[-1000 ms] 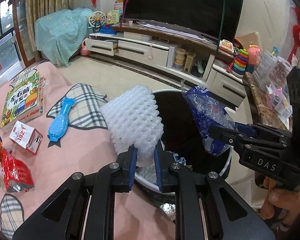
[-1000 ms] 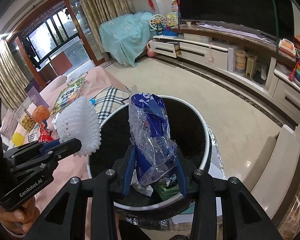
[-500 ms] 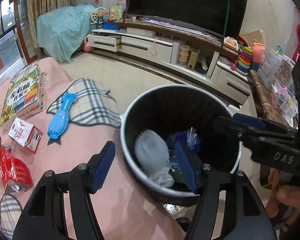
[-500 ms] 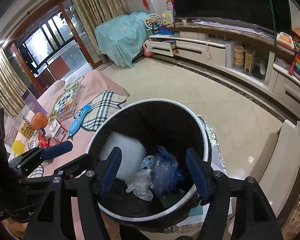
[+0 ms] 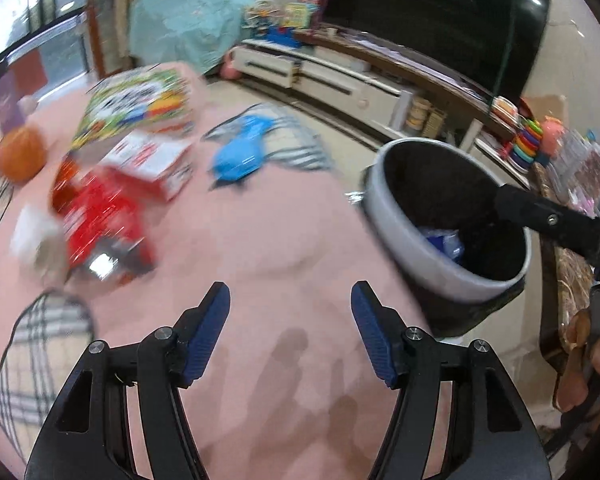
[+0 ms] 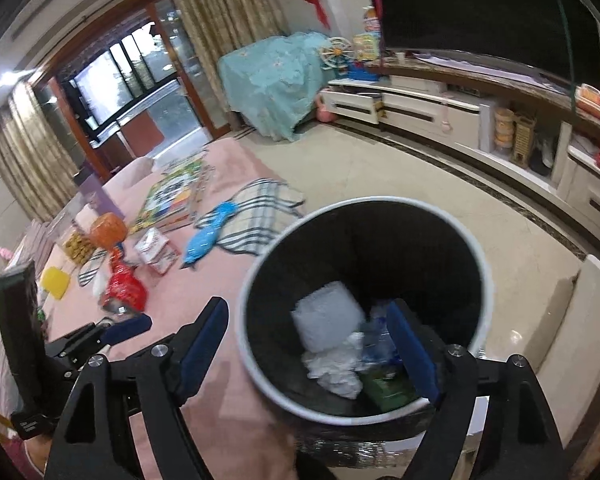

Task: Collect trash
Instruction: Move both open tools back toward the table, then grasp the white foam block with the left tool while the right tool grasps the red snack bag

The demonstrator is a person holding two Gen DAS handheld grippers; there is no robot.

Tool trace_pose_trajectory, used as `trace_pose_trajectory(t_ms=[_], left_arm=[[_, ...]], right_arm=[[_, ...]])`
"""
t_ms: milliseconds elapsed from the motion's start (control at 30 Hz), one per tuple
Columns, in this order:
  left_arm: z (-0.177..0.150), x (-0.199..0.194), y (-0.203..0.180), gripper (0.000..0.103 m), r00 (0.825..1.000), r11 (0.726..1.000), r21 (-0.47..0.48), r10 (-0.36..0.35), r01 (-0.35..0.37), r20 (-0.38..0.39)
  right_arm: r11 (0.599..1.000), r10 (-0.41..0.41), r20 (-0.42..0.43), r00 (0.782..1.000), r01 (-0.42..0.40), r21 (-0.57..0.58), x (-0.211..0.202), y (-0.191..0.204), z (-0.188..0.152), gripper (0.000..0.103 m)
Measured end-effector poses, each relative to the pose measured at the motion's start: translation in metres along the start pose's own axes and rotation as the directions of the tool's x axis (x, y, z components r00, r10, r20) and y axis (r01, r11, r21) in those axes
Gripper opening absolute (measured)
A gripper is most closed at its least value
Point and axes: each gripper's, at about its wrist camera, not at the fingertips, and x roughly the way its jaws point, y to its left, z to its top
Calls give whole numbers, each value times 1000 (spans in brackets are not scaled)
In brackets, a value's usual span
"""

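Both hand-held grippers, left [image 5: 290, 330] and right [image 6: 308, 346], point downward, jaws just opened wide and empty.

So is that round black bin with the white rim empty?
No. The round black bin with the white rim holds white foam netting, crumpled white paper and blue plastic.

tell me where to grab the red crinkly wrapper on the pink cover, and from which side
Grip the red wrapper across its puffed middle, coming from above with the open left gripper. It appears to lie flat on the pink cover, so there is no raised edge to catch; a white scrap lies close beside it.
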Motion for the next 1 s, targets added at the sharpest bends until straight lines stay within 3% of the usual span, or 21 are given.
trace_pose_trajectory(t_ms=[400,767,833,900,1000], left_arm=[[-47,-31,100,65,995,980,-176,95,-95,-8],[-57,-47,157,68,988,954,-262,154,-146,10],[-55,-47,165,68,988,953,-265,155,-146,12],[-52,-45,171,72,988,954,-262,154,-147,9],[-46,-42,177,73,988,954,-261,155,-149,0]], right_arm=[[991,108,-65,992,-113,-69,33,77,-26,83],[973,143,-78,987,-155,-173,55,135,-46,83],[970,160,-79,984,-171,-173,61,142,-48,81],[967,164,-73,984,-175,-186,68,150,-49,71],[964,172,-90,981,-186,-189,82,158,-48,66]])
